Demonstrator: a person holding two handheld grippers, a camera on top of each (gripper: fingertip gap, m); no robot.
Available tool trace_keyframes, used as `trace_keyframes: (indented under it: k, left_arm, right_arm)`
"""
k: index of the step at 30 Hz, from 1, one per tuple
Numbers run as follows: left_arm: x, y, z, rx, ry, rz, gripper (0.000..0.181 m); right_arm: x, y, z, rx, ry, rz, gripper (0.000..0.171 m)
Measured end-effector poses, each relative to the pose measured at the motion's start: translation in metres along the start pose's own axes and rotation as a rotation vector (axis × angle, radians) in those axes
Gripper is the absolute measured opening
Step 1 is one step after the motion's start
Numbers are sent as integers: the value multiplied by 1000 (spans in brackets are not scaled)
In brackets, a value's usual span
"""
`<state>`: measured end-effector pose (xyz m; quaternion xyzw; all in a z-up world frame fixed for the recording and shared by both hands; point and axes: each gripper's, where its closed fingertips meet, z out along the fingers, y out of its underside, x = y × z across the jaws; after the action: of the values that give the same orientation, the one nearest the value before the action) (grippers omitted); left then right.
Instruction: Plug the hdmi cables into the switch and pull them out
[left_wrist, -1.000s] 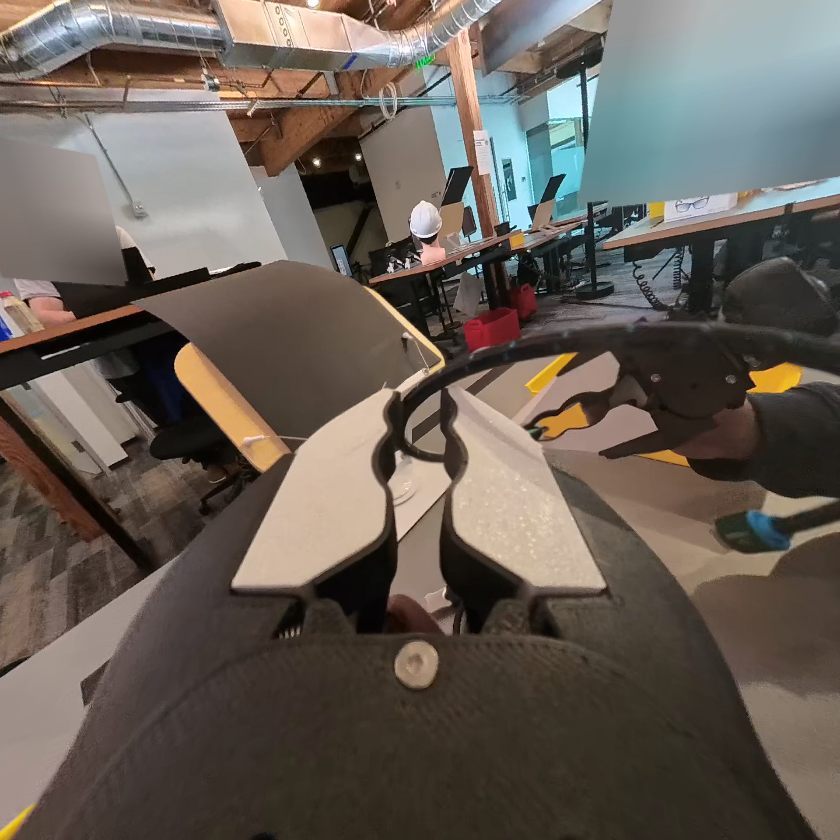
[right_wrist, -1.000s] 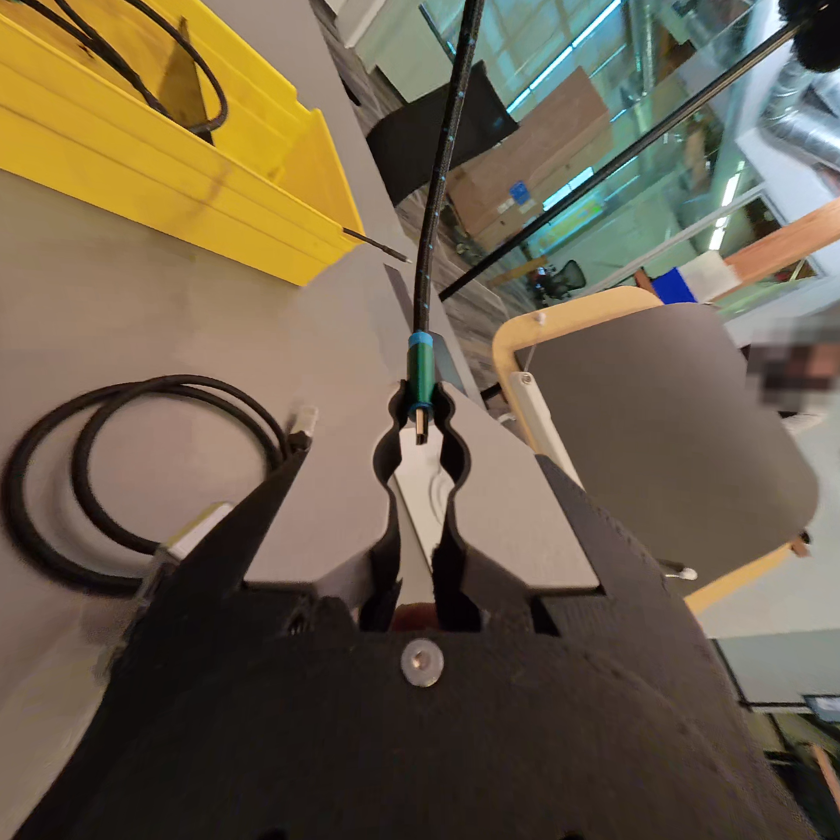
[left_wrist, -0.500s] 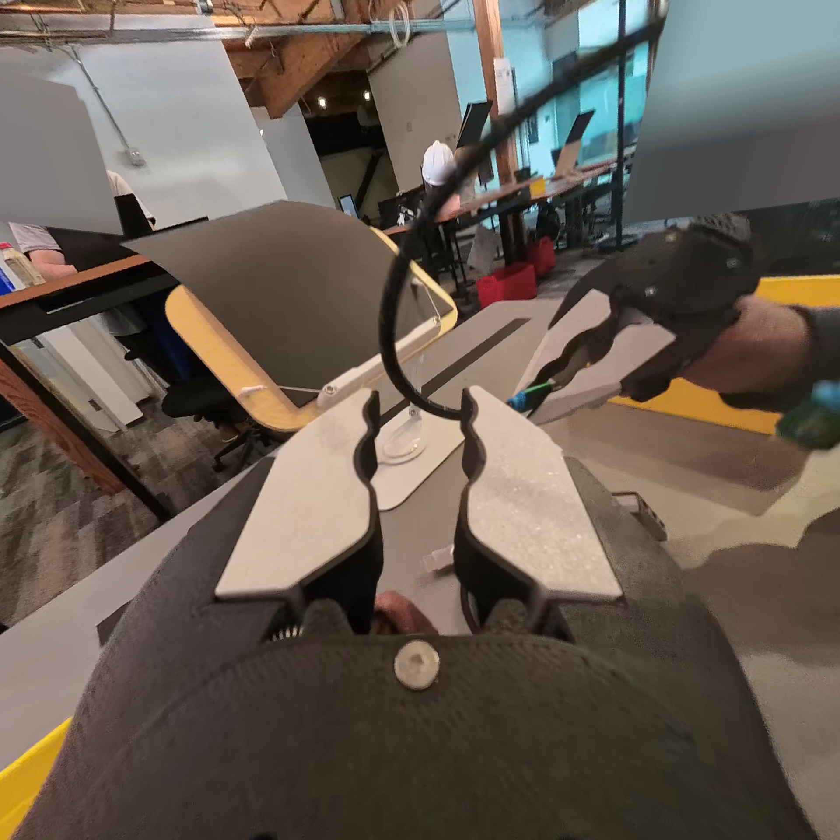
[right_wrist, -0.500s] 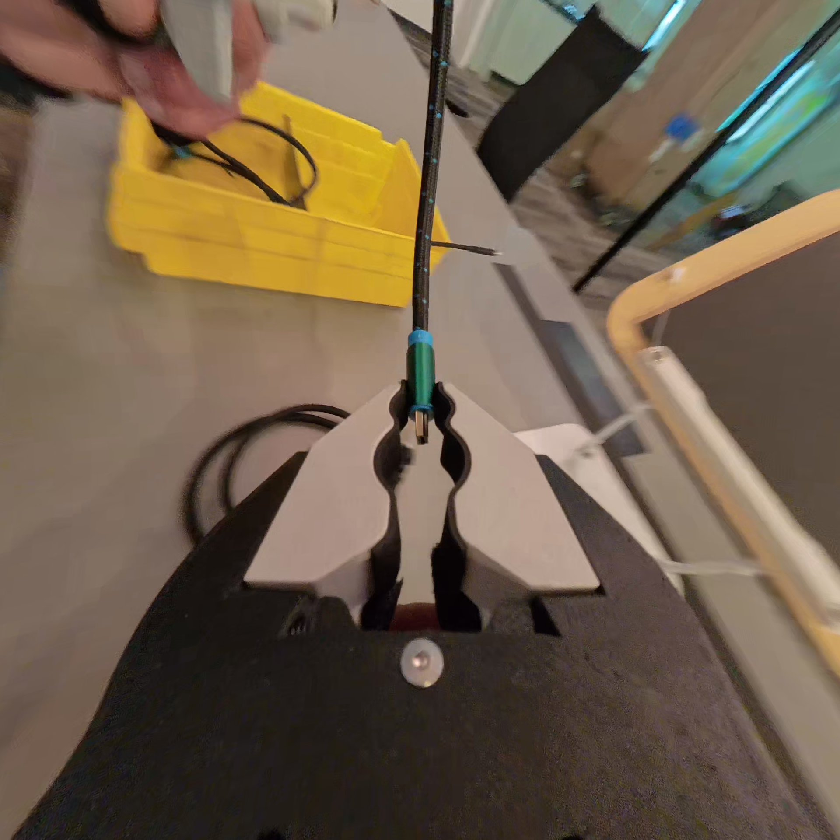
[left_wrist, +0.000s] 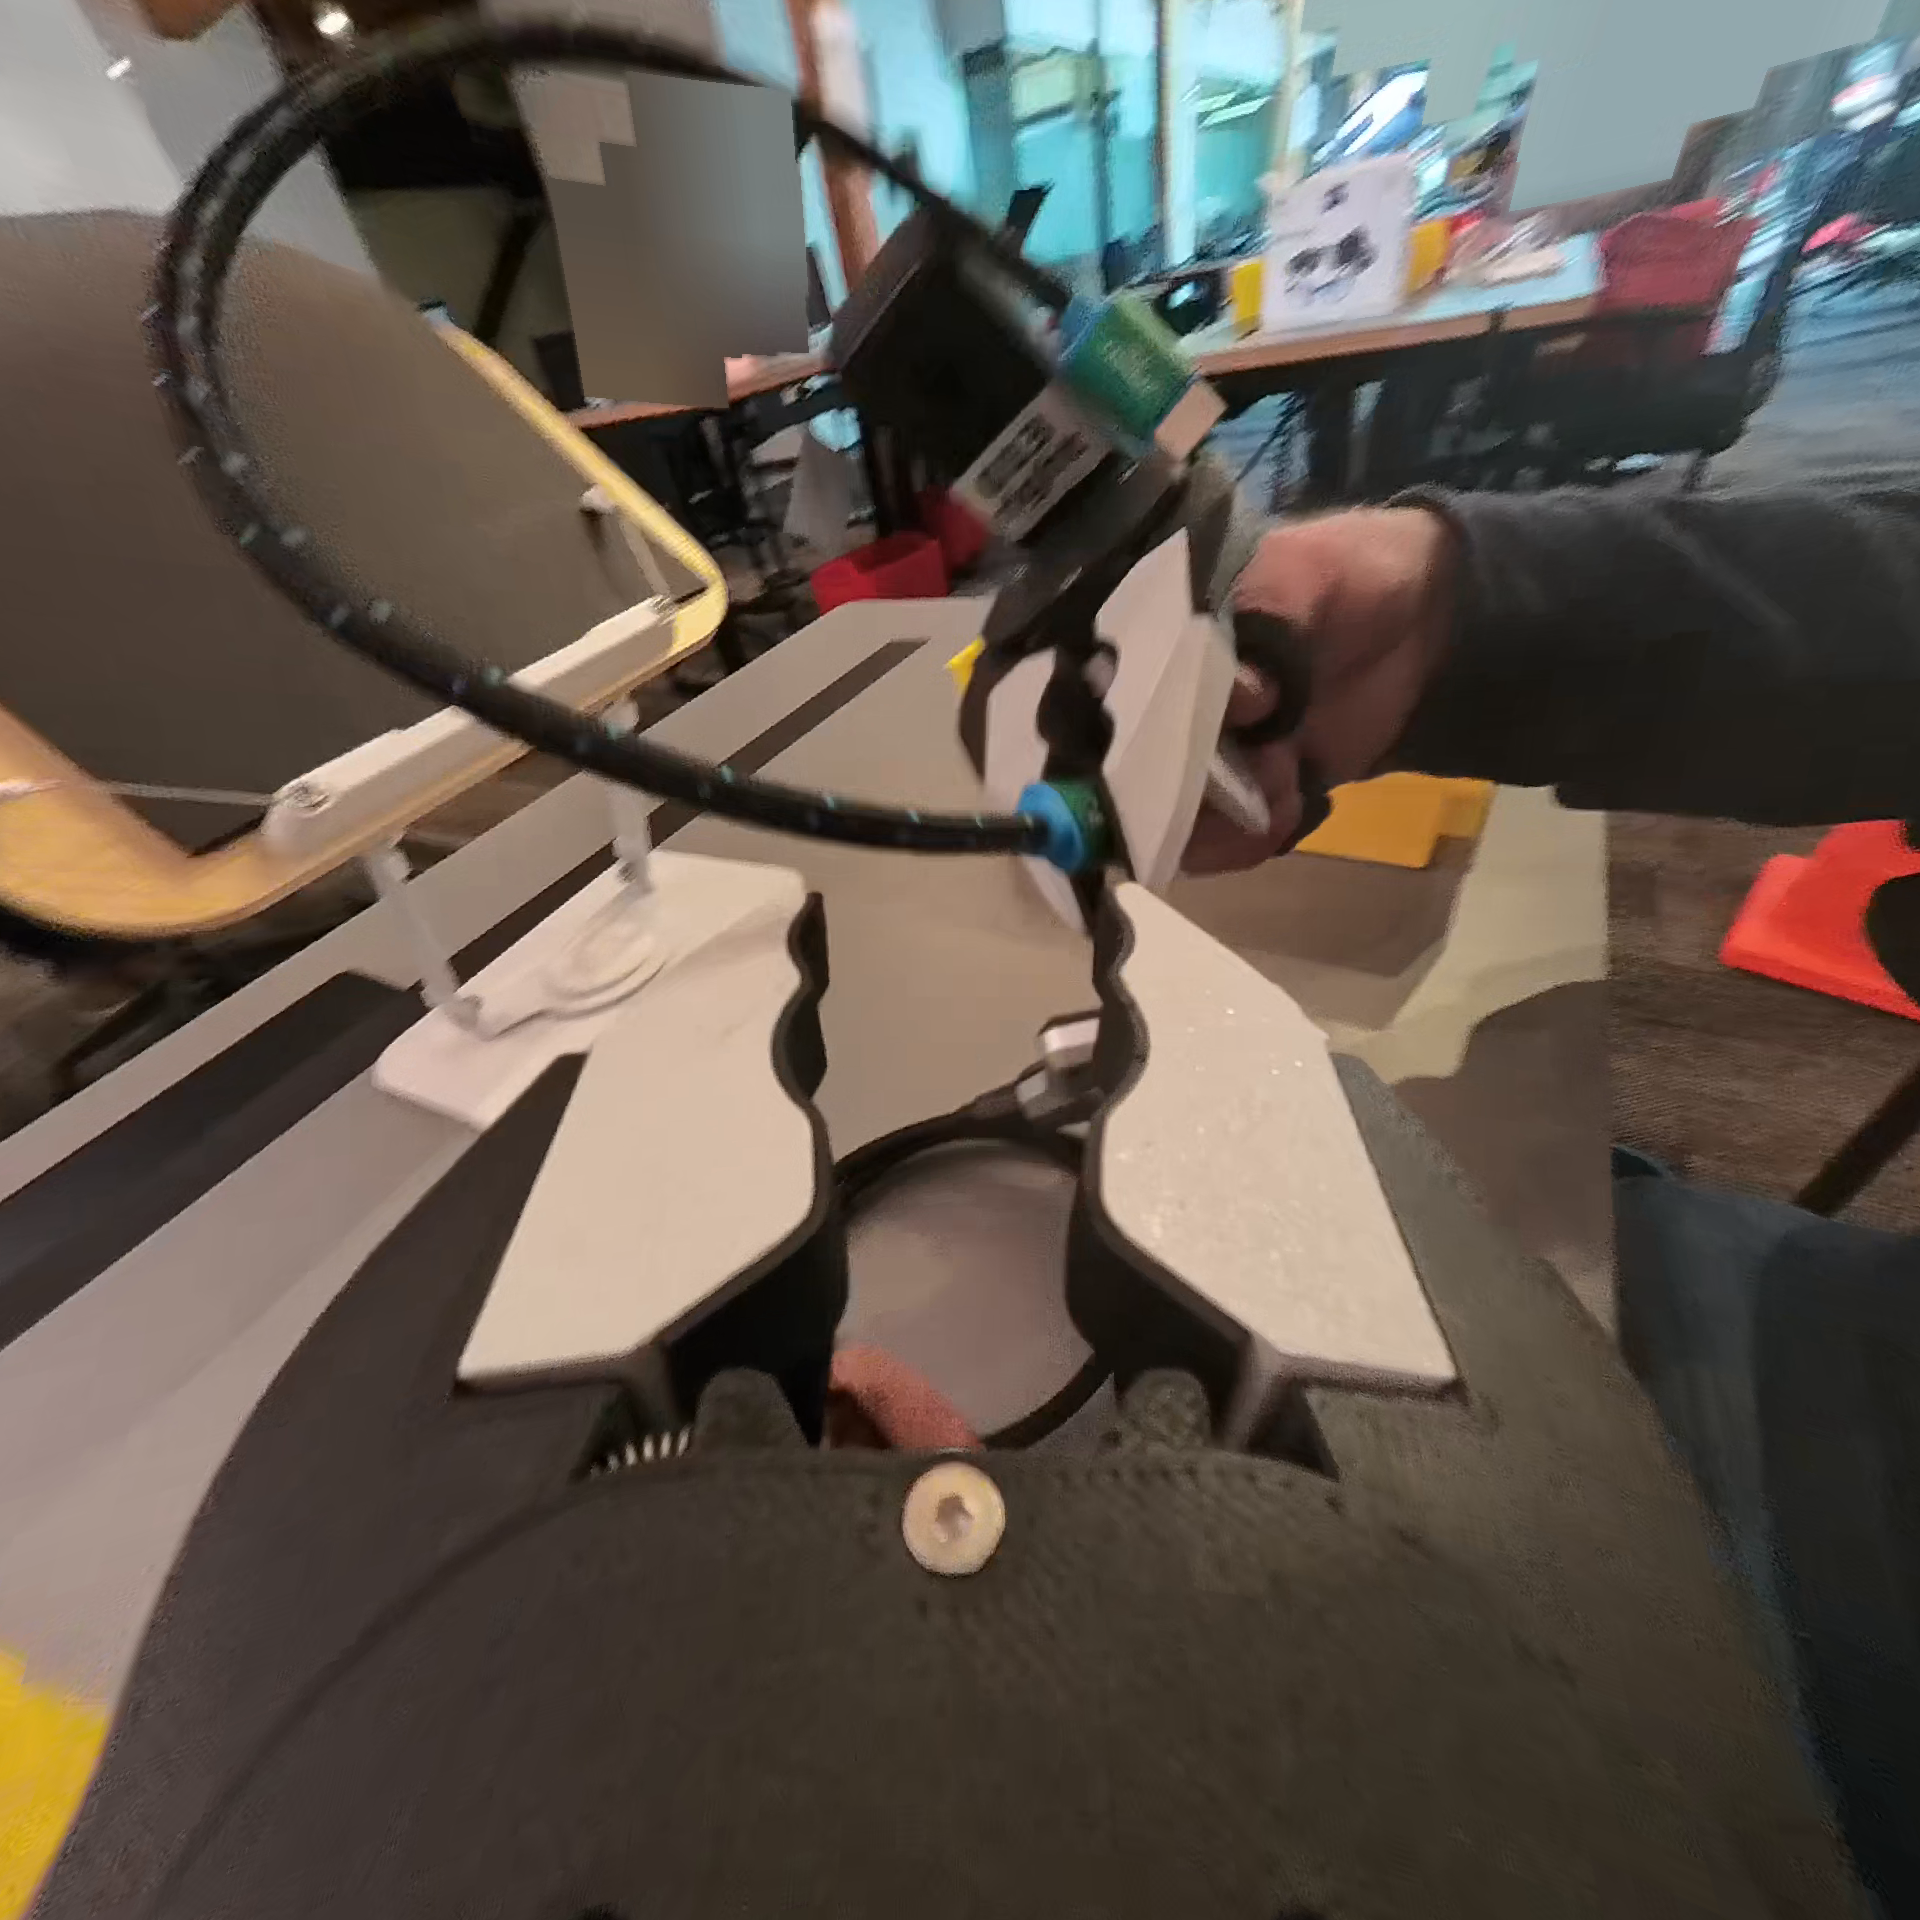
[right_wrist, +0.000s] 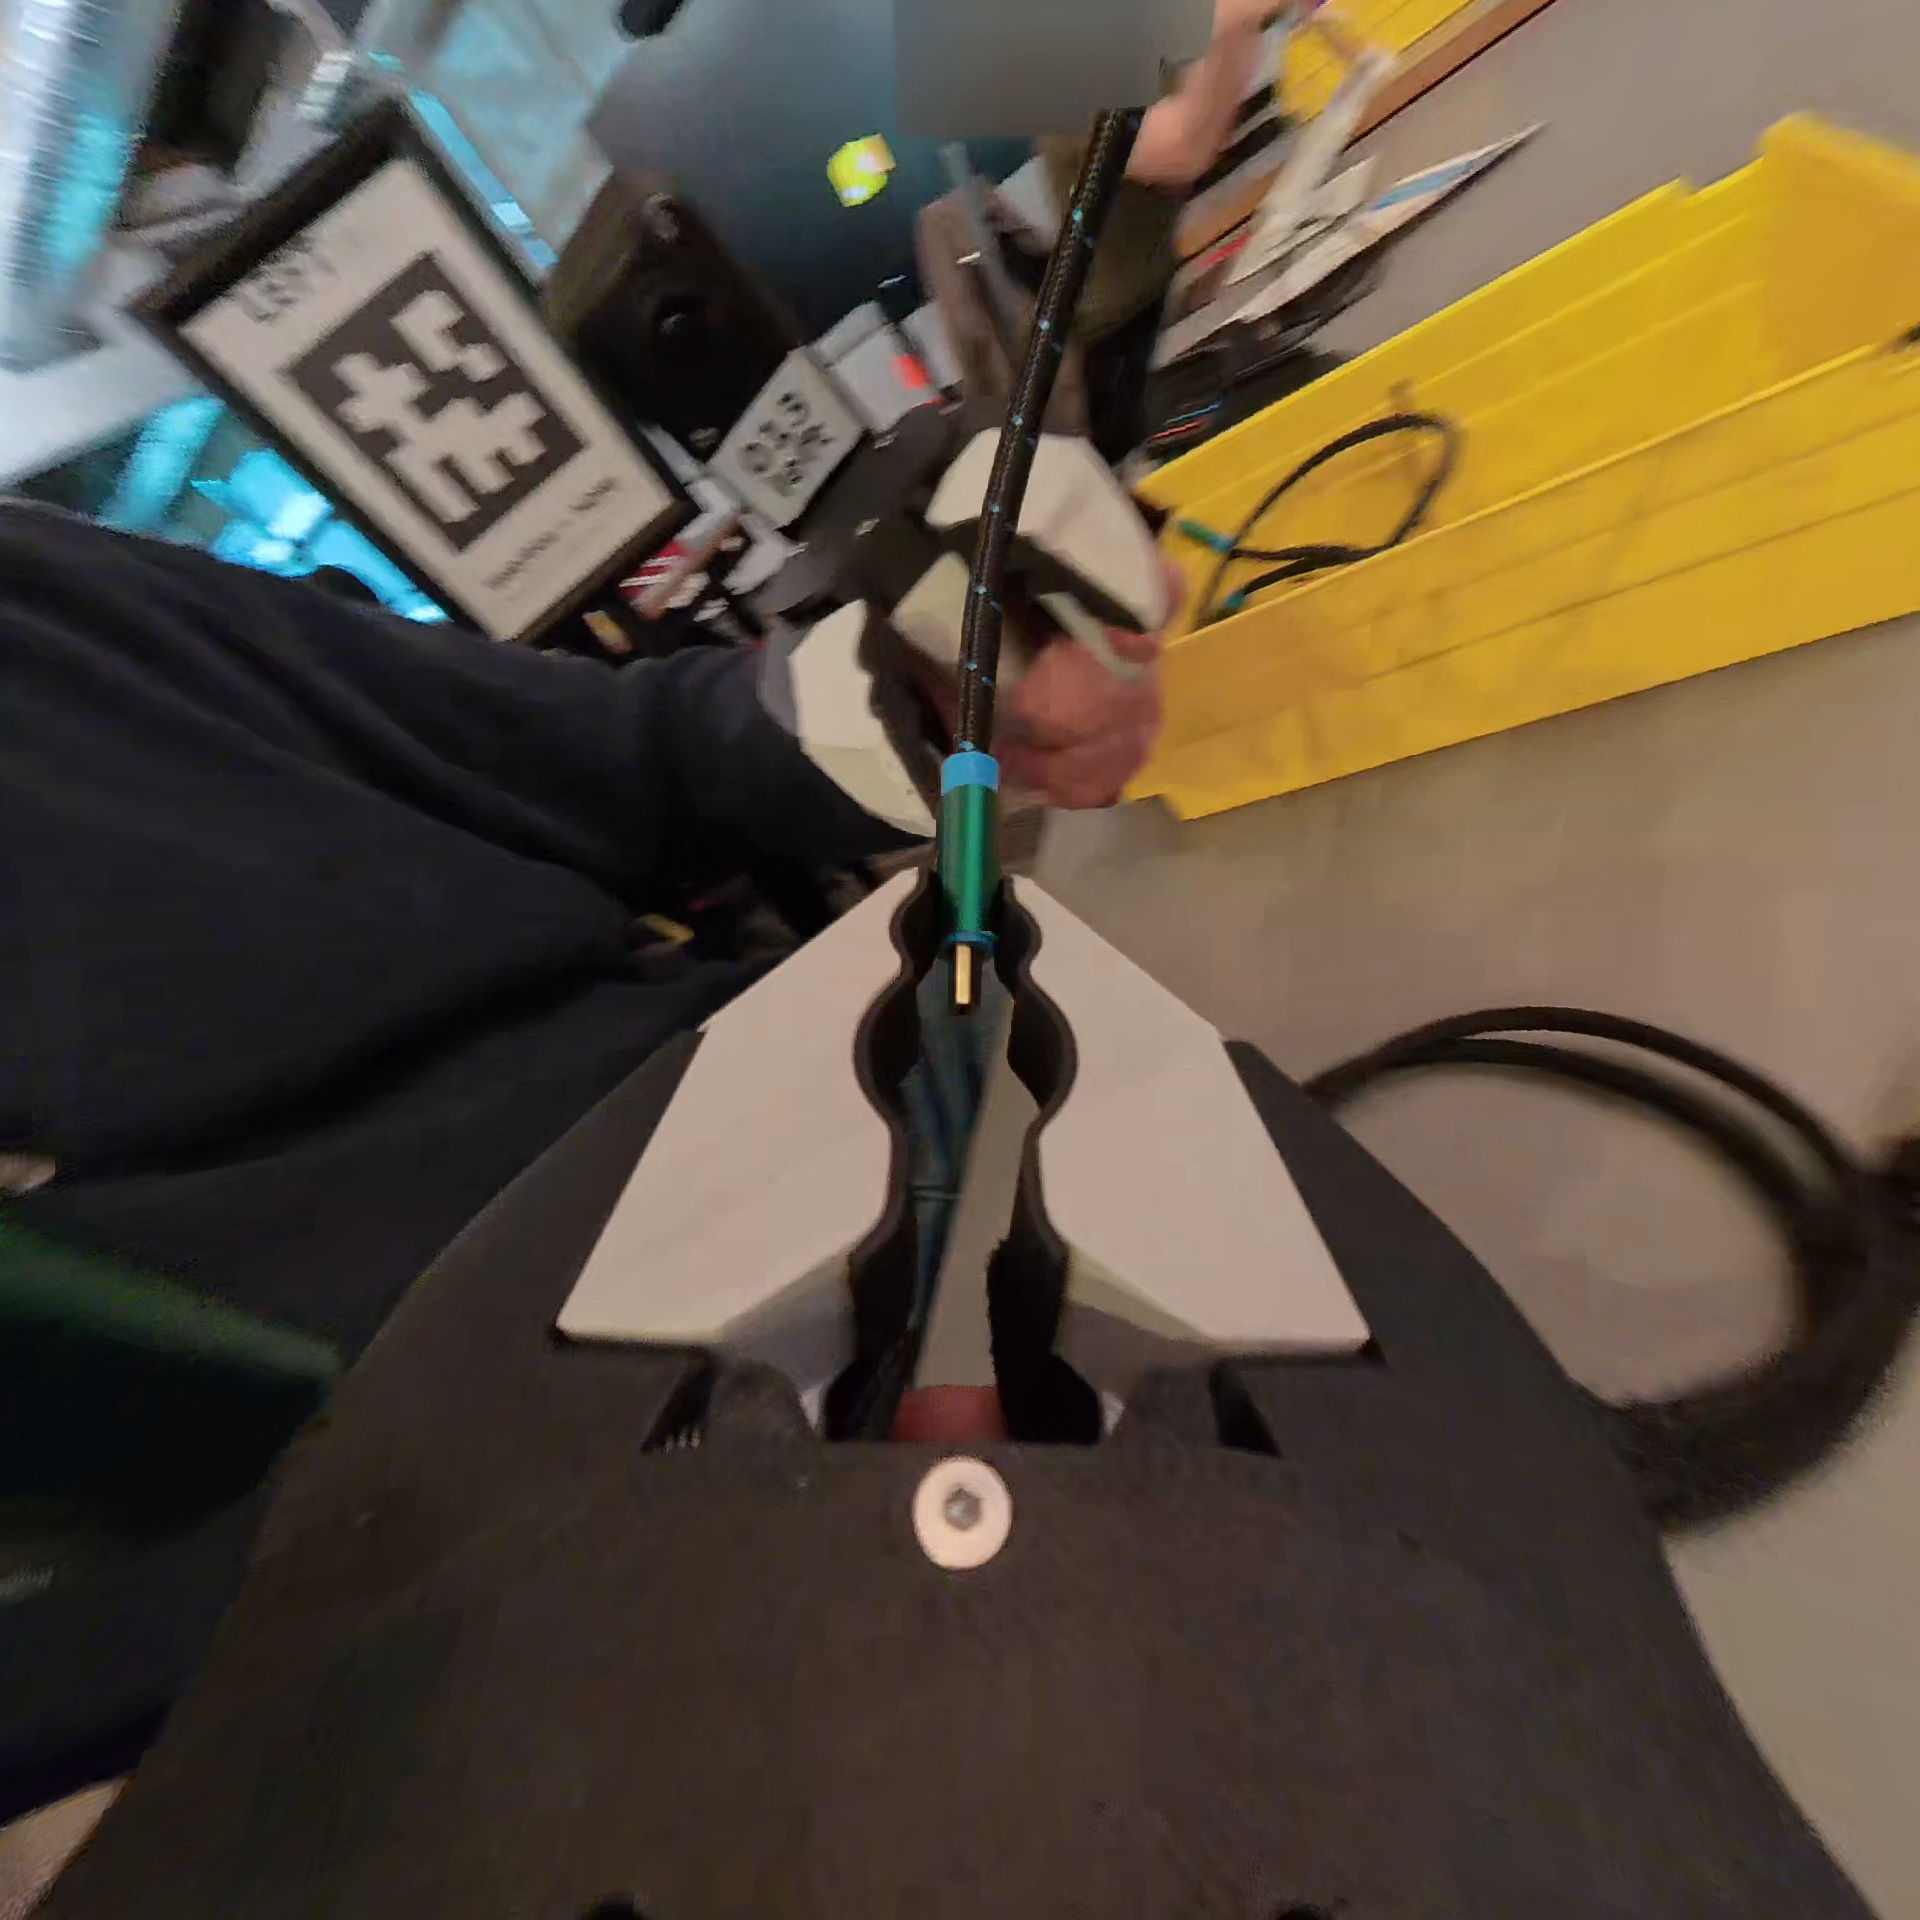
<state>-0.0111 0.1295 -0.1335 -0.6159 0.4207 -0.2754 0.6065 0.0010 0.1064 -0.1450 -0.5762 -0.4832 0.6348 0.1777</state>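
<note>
Two claws, one braided cable

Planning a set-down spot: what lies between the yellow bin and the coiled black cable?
Only bare grey table, shown in the right wrist view.

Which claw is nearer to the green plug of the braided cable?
Right. The right claw is shut on the green plug; the left claw, open and empty, sits just short of that plug.
</note>
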Motion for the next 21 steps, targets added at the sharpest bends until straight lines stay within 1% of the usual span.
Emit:
trace_keyframes:
  k: [2,4,9,11,12,14,16,19,20,21]
  left_arm:
    - [12,-11,1,63,85,-23,51]
    - [22,-21,-2,122,165,-30,47]
    - [52,-30,-8,142,350,-6,35]
    - [53,-35,-8,167,358,-30,19]
    - [54,-36,-9,182,372,-54,17]
    - [57,-39,-10,210,392,-107,10]
    - [57,-42,-10,229,382,-145,4]
    - [48,-48,-10,263,338,-215,4]
    - [44,-51,-11,284,331,-253,3]
    - [40,-54,-10,298,315,-286,4]
  right_arm:
    - [-9,7,7,-26,-67,42,9]
    - [-22,12,9,-41,-168,79,9]
    - [-46,23,14,-127,-319,120,9]
    - [-50,26,17,-159,-350,130,9]
    - [-51,26,18,-162,-356,135,9]
    - [-50,24,17,-160,-351,133,9]
    - [-45,18,16,-121,-328,120,10]
    - [-34,5,15,-21,-244,57,14]
    - [-28,3,15,3,-189,29,21]
    - [-21,2,13,27,-124,-12,34]
